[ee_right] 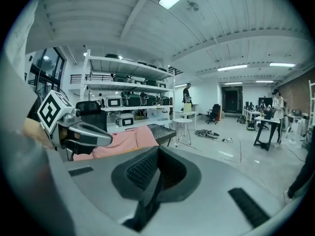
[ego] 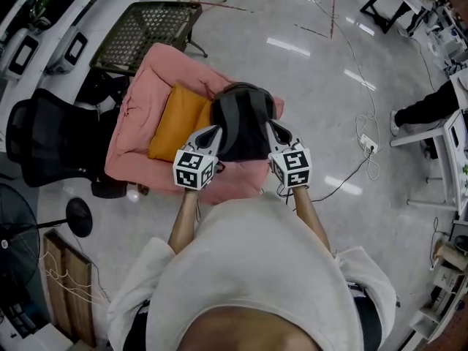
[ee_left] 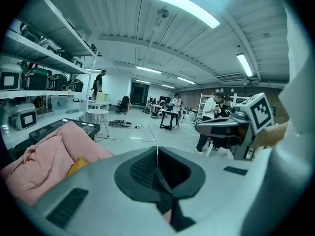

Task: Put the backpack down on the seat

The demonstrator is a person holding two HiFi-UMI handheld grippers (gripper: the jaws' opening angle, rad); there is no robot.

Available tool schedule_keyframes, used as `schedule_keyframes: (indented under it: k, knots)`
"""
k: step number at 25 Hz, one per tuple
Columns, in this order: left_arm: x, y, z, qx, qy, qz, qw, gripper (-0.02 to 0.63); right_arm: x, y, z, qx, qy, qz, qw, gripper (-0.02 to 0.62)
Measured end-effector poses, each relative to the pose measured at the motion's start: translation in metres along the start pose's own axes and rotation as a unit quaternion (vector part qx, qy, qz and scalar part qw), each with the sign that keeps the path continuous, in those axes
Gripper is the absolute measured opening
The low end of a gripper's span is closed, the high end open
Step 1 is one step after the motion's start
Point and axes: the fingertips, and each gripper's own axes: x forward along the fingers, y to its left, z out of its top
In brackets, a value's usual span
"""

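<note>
The black and grey backpack [ego: 241, 123] hangs between my two grippers over the front right of the pink seat [ego: 157, 72], next to the orange cushion [ego: 175, 119]. I cannot tell whether it rests on the seat. My left gripper [ego: 210, 133] holds its left side and my right gripper [ego: 276, 130] its right side. In the left gripper view the left gripper [ee_left: 157, 151] is shut on a black strap [ee_left: 166, 196] that runs down from the jaws. The right gripper view shows the right gripper [ee_right: 158, 154] shut on another black strap [ee_right: 146, 200].
A black mesh office chair [ego: 51, 141] stands left of the seat, and a dark mesh chair [ego: 146, 28] stands behind it. A fan [ego: 14, 232] is at the lower left. Cables [ego: 365, 148] lie on the floor to the right, near a person's leg [ego: 428, 108].
</note>
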Motion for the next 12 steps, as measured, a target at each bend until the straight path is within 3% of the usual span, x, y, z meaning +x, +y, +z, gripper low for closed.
schedule_keyframes:
  k: [12]
  knots:
    - [-0.009,0.011,0.023,0.011,-0.021,0.01,0.9997,0.017,0.0,-0.005,0.009,-0.006,-0.008,-0.017,1.0,-0.003]
